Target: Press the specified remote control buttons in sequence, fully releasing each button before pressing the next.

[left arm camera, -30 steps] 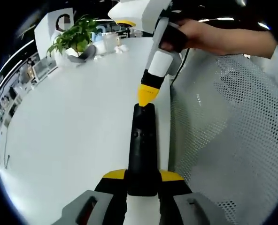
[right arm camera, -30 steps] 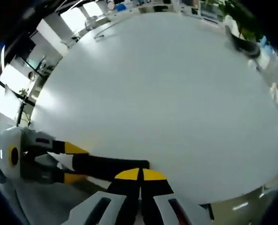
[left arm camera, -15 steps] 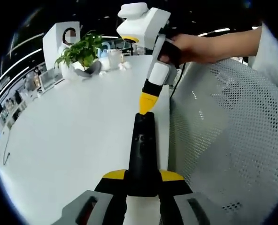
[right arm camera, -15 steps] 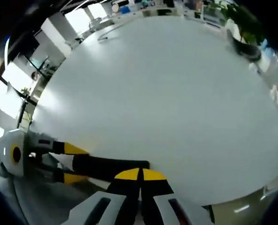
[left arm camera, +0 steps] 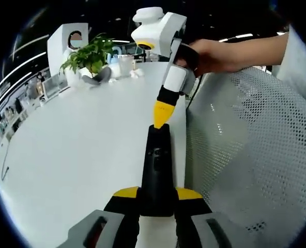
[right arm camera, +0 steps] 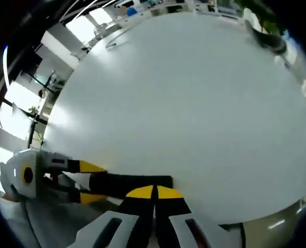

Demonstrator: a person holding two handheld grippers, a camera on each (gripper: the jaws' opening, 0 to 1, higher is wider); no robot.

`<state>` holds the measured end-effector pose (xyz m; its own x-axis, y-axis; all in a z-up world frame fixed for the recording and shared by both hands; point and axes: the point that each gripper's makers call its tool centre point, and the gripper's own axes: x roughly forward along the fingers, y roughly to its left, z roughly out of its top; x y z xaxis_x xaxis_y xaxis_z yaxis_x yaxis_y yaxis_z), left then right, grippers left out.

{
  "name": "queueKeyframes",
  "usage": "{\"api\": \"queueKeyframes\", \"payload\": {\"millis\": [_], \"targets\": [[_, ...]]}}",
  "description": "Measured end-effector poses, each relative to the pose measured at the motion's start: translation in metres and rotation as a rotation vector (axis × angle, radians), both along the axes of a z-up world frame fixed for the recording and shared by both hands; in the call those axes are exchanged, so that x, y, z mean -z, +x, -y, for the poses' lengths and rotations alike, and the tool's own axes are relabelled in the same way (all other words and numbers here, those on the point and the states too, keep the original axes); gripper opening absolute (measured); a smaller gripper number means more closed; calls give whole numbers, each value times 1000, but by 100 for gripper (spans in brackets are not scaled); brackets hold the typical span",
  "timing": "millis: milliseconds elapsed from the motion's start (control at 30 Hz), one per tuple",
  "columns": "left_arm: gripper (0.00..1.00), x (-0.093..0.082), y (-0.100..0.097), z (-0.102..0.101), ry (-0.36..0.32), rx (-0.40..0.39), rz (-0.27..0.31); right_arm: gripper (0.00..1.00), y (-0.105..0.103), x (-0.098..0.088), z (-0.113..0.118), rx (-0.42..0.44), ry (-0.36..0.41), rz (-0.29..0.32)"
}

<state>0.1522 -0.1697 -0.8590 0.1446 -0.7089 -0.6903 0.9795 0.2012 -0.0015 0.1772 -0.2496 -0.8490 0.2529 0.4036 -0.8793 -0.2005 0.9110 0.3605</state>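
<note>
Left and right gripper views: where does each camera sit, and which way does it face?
Left gripper view: rides the left gripper, looking along the remote it grips; the right gripper and a hand show ahead.
Right gripper view: rides the right gripper, looking across the white table; the left gripper enters from the left.
Shared: remote, table, plant.

A white table [left arm camera: 75,150] carries a potted plant [left arm camera: 88,54] at its far end.

Remote [left arm camera: 155,170] over table [left arm camera: 75,150] edge, plant [left arm camera: 88,51] at far end, chair [left arm camera: 251,150] beside
</note>
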Motion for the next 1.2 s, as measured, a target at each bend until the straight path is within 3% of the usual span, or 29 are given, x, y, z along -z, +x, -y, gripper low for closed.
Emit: {"api": "queueKeyframes", "payload": {"millis": [433,633,800,1200], "targets": [[25,-1,1,0,-7,-7,-2,0,-1,2,-2,-55,-40,22],[25,-1,1,0,-8,-8,-1,0,-2,2,-3,-121,-92,68],[25,-1,1,0,-7,-9,-1,0,-2,2,-2,-115,-98,69],[25,-1,0,0,-11,-6,1,0,-3,0,-9,-88,-21,33]]}}
